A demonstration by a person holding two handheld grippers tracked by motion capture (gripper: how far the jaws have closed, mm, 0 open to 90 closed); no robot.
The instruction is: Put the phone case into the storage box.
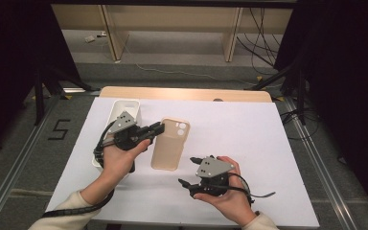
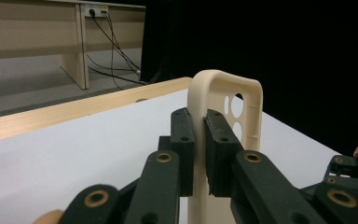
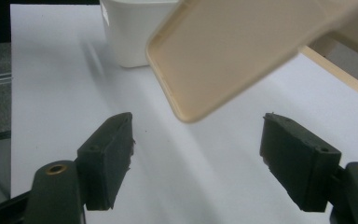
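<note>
A beige phone case with camera cut-outs at its far end hangs just above the white table cover. My left gripper is shut on the case's left rim near that end; in the left gripper view the pads pinch the thin wall of the case. My right gripper stands open near the case's near right corner, with nothing between its jaws. In the right gripper view the case's rounded near end floats ahead of and above the open right gripper, apart from both pads.
A white rectangular bin stands at the table's left, behind my left hand, and appears as the bin in the right gripper view. White sheet covers the table, with a wooden edge at the back. Cables lie on the floor beyond.
</note>
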